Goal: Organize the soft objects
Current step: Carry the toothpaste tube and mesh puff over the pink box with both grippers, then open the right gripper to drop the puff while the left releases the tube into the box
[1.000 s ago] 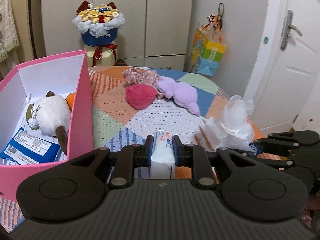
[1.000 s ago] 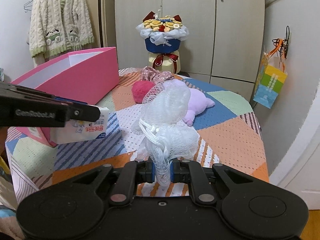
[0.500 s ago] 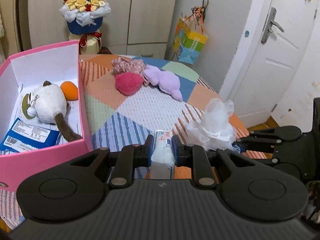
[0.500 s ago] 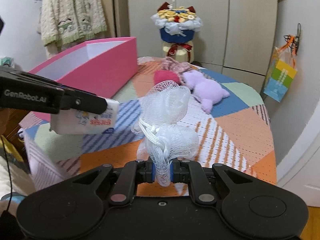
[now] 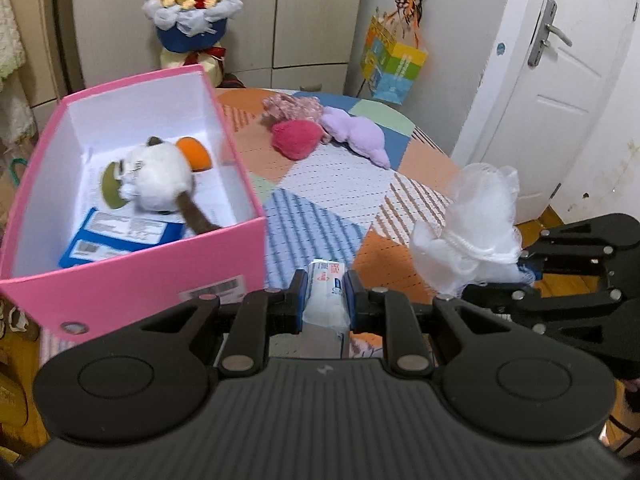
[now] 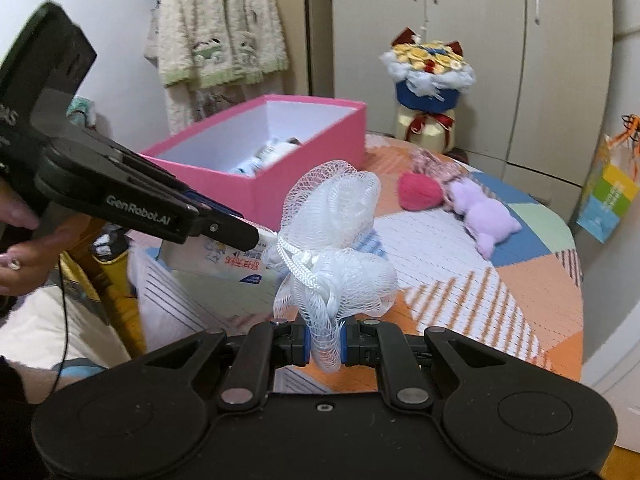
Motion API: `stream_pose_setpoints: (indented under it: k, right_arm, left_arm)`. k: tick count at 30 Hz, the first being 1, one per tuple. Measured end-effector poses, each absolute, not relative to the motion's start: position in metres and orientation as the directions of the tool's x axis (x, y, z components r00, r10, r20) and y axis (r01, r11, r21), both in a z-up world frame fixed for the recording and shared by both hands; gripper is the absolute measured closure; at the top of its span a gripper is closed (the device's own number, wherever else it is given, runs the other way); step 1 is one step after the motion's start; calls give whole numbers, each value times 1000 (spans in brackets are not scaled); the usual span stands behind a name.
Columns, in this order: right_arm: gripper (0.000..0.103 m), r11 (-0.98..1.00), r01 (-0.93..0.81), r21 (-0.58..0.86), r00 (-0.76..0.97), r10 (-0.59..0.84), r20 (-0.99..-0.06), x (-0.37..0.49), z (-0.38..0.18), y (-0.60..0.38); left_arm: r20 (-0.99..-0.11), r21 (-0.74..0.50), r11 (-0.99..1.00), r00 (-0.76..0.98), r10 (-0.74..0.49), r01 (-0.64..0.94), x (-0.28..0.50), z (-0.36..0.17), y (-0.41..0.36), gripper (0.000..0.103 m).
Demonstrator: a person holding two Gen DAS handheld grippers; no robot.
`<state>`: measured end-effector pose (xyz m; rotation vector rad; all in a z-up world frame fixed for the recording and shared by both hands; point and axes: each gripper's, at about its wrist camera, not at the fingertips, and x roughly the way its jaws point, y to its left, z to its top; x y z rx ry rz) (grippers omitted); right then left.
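1 container matters here: the pink box [image 5: 132,216], open-topped, on the left part of the patchwork table [image 5: 340,188]. Inside it lie a white plush [image 5: 160,178] with a brown tail, an orange ball [image 5: 195,154] behind it against the far wall, and a blue packet [image 5: 120,238] flat on the floor at the near end. A greenish round shape shows under the plush; what it is cannot be told. From the right wrist view only a sliver of the box's contents shows over its rim.

Loose on the table beyond the box are a purple plush [image 5: 356,136], a red plush [image 5: 298,139] and a floral cloth [image 5: 292,106], bunched close together.

The left gripper [image 5: 325,298] is clamped narrowly on a tissue pack [image 5: 326,294], held off the table just right of the box's near corner. Most of the pack hides behind the fingers in its own view; its print is too small to read. The right gripper [image 6: 324,342] is pinched tight on a white mesh puff [image 6: 334,248], raised above the table's near edge, its lower end hidden between the pads. A hand [image 6: 28,256], cut off at the frame edge, grips the left tool.
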<state>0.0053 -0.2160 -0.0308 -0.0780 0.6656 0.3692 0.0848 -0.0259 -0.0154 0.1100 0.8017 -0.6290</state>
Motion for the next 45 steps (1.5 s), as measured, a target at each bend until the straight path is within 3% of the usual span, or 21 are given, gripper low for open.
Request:
stream_pose_setpoints:
  k: [12,26,35,45]
  right_arm:
    - [88,861,-497,110,668,460,-585,13,2,-173]
    - [88,831,-545,111,675,513,-531,76,32,-129]
    - [88,847,-524,89,687,482,-543,141,35,-111]
    - [88,878,-473,75,671,414,-616,228,7,-99]
  left_arm:
    - [-675,-269,821,510,-533,503,87,20,49,85]
    - [-571,-230,879,674,-469,417,129,49,96,85]
    - [-582,-165,927,725,-368,337,196,35,91,85]
    - [-596,19,962,775,-209,274,266,11,65,85]
